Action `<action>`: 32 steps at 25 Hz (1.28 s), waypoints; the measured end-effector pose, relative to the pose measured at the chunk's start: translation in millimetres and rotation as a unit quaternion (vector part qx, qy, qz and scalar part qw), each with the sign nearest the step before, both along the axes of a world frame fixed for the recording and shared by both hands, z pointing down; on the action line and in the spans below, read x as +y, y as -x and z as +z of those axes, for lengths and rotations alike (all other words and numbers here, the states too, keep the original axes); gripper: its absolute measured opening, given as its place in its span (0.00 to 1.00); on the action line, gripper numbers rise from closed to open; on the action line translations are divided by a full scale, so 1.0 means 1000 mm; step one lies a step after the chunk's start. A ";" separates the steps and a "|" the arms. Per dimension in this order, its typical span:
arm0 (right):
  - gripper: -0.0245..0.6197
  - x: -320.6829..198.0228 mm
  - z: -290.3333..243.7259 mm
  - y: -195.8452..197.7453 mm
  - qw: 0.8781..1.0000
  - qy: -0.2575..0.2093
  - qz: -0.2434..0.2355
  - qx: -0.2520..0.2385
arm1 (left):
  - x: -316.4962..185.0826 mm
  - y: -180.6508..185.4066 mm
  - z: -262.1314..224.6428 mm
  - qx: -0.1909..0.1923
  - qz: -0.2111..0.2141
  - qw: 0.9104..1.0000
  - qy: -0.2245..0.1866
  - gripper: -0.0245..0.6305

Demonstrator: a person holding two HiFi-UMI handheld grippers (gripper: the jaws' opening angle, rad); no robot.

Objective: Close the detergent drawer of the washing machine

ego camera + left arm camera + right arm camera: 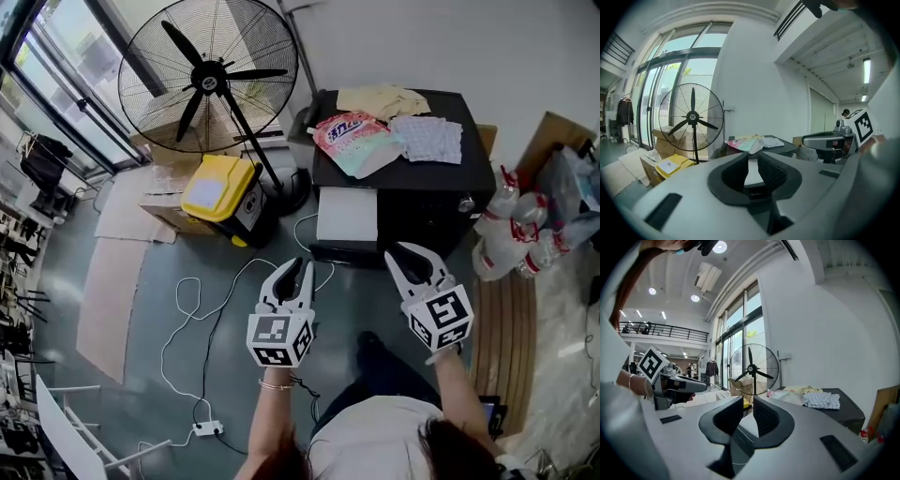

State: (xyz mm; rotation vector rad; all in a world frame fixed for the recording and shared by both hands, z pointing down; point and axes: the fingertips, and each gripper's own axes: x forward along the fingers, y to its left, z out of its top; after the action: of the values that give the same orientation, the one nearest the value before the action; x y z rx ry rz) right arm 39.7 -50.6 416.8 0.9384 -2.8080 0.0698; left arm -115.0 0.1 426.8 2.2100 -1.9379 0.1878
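Observation:
In the head view a black washing machine (433, 192) stands against the wall. Its white detergent drawer (346, 215) is pulled out toward me at the left front. My left gripper (298, 273) hovers just short of the drawer, jaws apart with nothing between them. My right gripper (413, 258) hangs in front of the machine's dark face, jaws slightly apart and empty. In the left gripper view the left gripper (753, 157) frames the white drawer (753, 174). In the right gripper view the right gripper (748, 402) shows a narrow gap.
A pink detergent bag (352, 141) and folded cloths (427, 139) lie on the machine's top. A big floor fan (211, 75) and a yellow box (220, 192) stand to the left. Plastic bottles (506, 234) crowd the right. A white cable and power strip (208, 428) lie on the floor.

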 end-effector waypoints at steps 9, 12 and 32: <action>0.19 -0.017 0.048 0.008 0.999 0.032 -0.014 0.042 | -0.016 0.024 0.044 0.015 -0.019 1.000 0.019 0.18; 0.19 -0.023 0.065 0.010 0.997 0.044 -0.016 0.056 | -0.025 0.031 0.060 0.014 -0.019 0.999 0.026 0.19; 0.25 -0.053 0.167 0.017 0.983 0.125 -0.031 0.128 | -0.068 0.049 0.171 0.034 0.007 0.994 0.105 0.26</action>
State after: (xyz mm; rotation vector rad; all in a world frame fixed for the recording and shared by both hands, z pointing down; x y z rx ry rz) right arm 22.5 -103.5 583.8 0.7418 -2.5166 0.2665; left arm -164.3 -67.9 597.5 2.0671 -1.7784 0.2990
